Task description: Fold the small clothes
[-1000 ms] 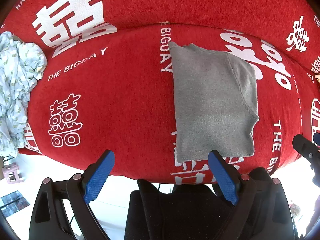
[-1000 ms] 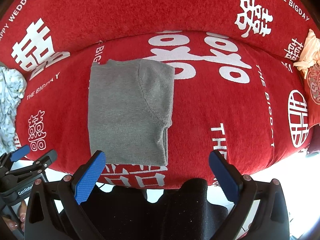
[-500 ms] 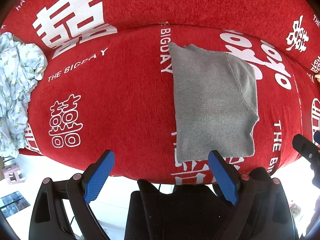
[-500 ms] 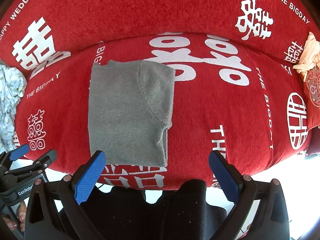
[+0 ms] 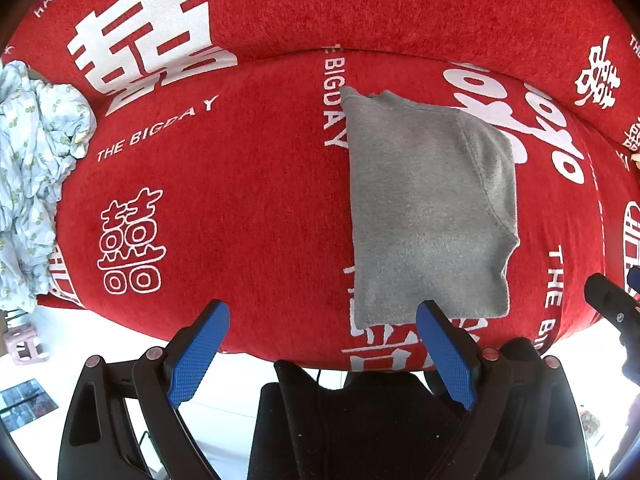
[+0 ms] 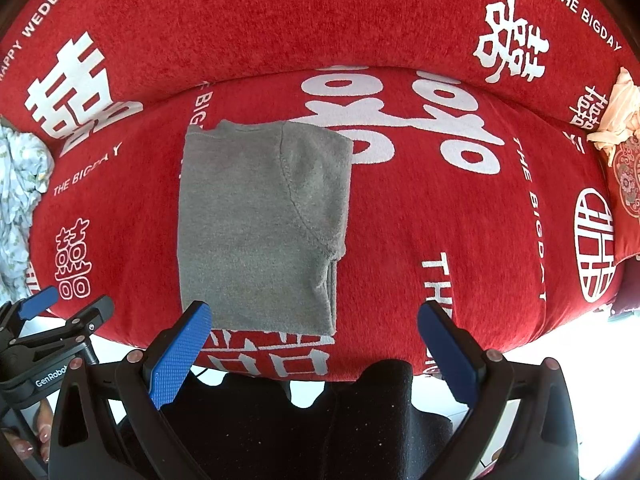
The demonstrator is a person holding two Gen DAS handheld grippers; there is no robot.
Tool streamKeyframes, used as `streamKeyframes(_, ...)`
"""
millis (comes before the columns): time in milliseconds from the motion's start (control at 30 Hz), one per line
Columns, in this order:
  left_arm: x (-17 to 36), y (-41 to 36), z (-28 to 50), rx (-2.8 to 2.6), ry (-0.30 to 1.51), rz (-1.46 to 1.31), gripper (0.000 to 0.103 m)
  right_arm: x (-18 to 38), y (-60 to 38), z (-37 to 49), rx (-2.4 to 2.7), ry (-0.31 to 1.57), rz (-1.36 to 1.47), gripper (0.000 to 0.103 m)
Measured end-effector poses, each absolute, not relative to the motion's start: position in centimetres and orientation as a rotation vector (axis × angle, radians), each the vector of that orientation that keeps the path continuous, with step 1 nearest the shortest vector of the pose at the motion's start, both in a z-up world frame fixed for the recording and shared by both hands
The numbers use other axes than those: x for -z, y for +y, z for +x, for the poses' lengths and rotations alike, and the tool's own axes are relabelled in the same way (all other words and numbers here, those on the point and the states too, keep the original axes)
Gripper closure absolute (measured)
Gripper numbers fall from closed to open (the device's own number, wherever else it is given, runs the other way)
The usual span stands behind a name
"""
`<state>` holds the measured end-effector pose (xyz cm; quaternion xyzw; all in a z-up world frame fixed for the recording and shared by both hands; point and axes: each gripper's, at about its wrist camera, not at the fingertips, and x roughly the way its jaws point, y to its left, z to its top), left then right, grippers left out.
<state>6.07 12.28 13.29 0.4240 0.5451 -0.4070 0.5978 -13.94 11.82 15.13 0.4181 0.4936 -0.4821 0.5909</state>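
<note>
A grey knit garment (image 5: pixel 428 212) lies folded flat in a rectangle on the red sofa seat (image 5: pixel 240 200); it also shows in the right wrist view (image 6: pixel 260 224). My left gripper (image 5: pixel 324 320) is open and empty, held off the sofa's front edge, with its right finger in front of the garment's near hem. My right gripper (image 6: pixel 314 320) is open and empty, just off the front edge, with its left finger at the garment's near left corner. Neither touches the cloth.
A crumpled pale floral cloth (image 5: pixel 32 184) lies at the sofa's left end. A cream cloth (image 6: pixel 618 116) on a patterned cushion (image 6: pixel 628 184) sits at the right end. The sofa backrest (image 6: pixel 280 12) rises behind. A white floor lies below the front edge.
</note>
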Motion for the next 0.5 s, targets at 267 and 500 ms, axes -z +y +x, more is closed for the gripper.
streamKeyframes(267,-13.06,12.24,5.78,0.950,1.271,0.977,0.008,-15.06,11.76,-13.84,1.121,1.151,0.972,0.000)
streamKeyframes(500,-13.29,12.12,5.23,0.984,1.252,0.987,0.008,-15.03,11.67,-13.84,1.119,1.153,0.971,0.000)
